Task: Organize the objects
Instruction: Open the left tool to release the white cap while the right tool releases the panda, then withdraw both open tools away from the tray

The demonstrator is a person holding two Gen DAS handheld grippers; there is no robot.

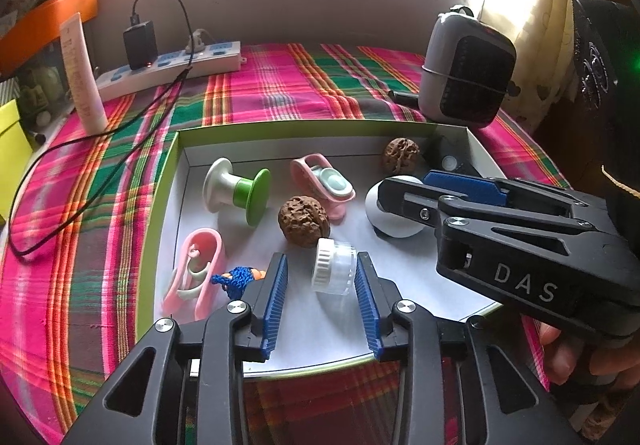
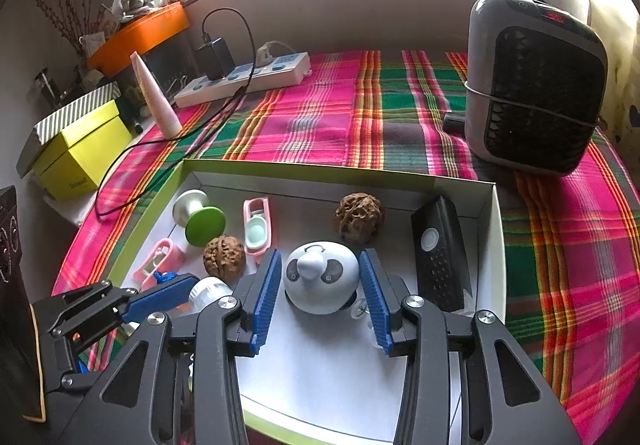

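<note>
A shallow white box (image 1: 280, 127) with a green rim sits on the plaid cloth. Inside lie two walnuts (image 1: 304, 221) (image 1: 401, 155), a white-green spool (image 1: 236, 195), two pink clips (image 1: 326, 183) (image 1: 196, 273), a blue knitted bit (image 1: 236, 279) and a black remote (image 2: 438, 257). My left gripper (image 1: 321, 257) is open around a small white-capped clear jar (image 1: 334, 267), with a gap beside the left pad. My right gripper (image 2: 320, 253) is open around a white panda ball (image 2: 322, 277), and both things rest on the box floor.
A grey heater (image 2: 532, 85) stands at the back right. A power strip (image 2: 244, 79) with a charger and a black cable lies at the back left, beside a pink tube (image 2: 156, 101) and a yellow box (image 2: 80, 157). A person's hand (image 1: 560, 357) holds the right gripper.
</note>
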